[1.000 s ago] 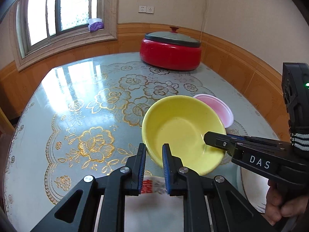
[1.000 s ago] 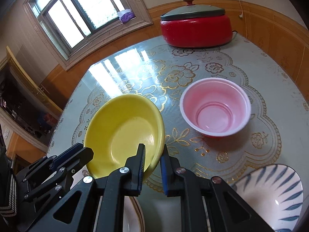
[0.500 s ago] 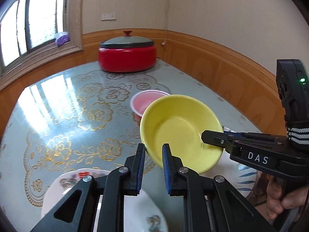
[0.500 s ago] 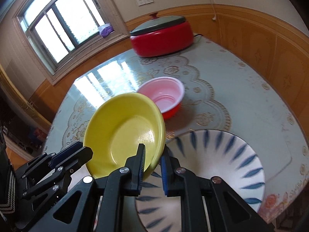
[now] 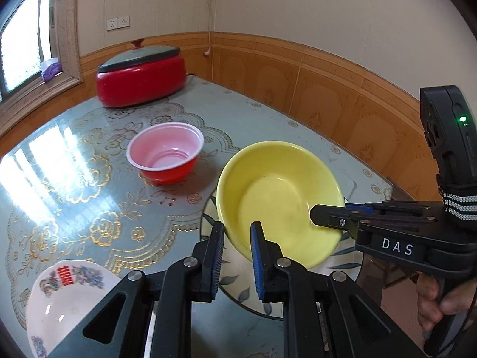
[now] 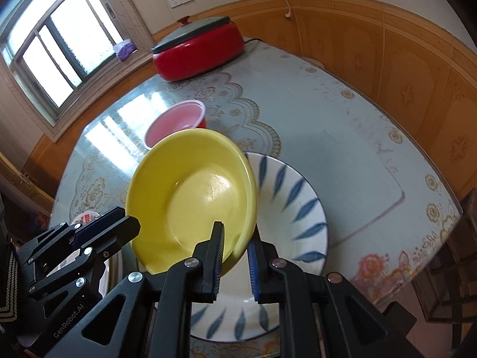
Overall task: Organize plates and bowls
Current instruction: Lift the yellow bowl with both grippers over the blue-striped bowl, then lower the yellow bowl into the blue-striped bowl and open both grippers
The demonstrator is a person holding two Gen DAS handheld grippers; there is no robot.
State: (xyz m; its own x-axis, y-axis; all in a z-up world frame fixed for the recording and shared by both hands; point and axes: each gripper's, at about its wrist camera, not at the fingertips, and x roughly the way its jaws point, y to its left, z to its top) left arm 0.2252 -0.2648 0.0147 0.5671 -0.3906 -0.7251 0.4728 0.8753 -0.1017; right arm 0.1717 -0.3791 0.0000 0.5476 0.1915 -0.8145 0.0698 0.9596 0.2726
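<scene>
A yellow bowl (image 5: 280, 197) is held in the air by both grippers. My left gripper (image 5: 237, 256) is shut on its near rim; my right gripper (image 6: 235, 253) is shut on its opposite rim. The bowl (image 6: 190, 200) hangs tilted above a white plate with blue leaf marks (image 6: 295, 208), which also shows under it in the left wrist view (image 5: 238, 295). A red bowl with a pink inside (image 5: 165, 152) stands on the table beyond. A white plate with a red and floral print (image 5: 65, 292) lies at the near left.
A red electric pot with a grey lid (image 5: 140, 71) stands at the far side of the round glass-topped table (image 5: 89, 208). Wood-panelled wall runs close behind the table's right edge (image 6: 417, 208). A window is at the left.
Both grippers have carried the yellow bowl to the right, from above the floral plate past the red bowl to above the blue-leaf plate. Both grips have held.
</scene>
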